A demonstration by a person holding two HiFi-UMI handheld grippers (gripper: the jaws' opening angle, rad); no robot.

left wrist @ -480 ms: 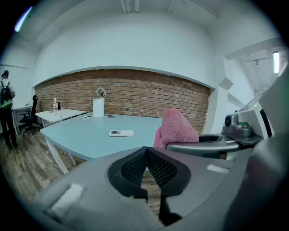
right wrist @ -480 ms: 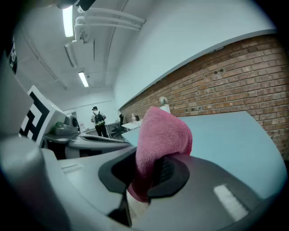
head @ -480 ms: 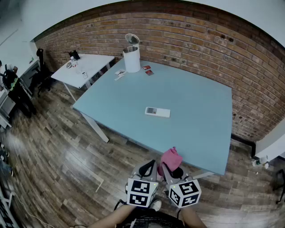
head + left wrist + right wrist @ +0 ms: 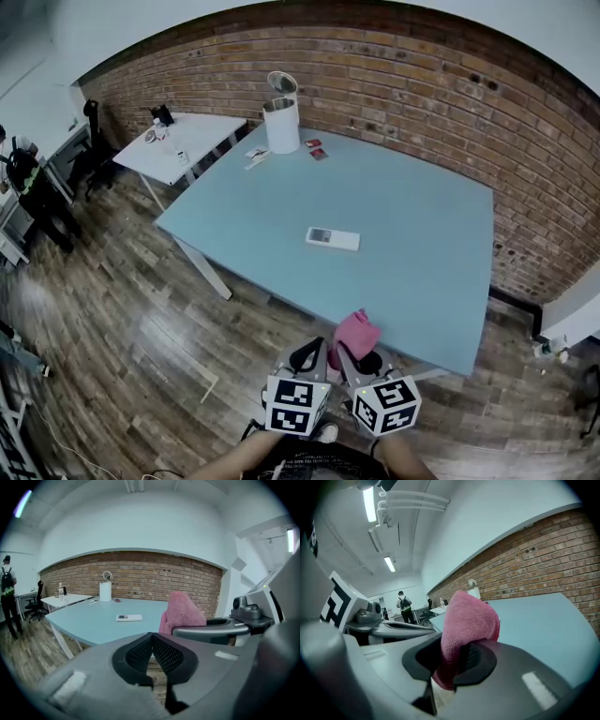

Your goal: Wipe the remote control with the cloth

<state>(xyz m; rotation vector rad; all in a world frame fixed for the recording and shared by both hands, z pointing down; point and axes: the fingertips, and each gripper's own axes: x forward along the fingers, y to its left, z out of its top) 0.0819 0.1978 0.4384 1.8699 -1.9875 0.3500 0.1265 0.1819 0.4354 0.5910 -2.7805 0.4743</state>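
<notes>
A white remote control (image 4: 332, 238) lies flat near the middle of the light-blue table (image 4: 422, 244); it also shows far off in the left gripper view as the remote control (image 4: 129, 618). My right gripper (image 4: 349, 357) is shut on a pink cloth (image 4: 357, 332), held just off the table's near edge; the cloth (image 4: 466, 625) bulges out between its jaws. My left gripper (image 4: 309, 357) is beside it, shut with nothing in it, its pads (image 4: 152, 651) pressed together. The pink cloth (image 4: 183, 612) shows to its right.
A white kettle (image 4: 281, 120) with its lid up stands at the table's far end, with small red and white items (image 4: 315, 148) near it. A white side table (image 4: 183, 141) stands at the far left. A brick wall (image 4: 441, 103) runs behind. A person (image 4: 8, 597) stands at the far left.
The view has shifted very slightly; both grippers and the cloth keep their places by the table's near edge.
</notes>
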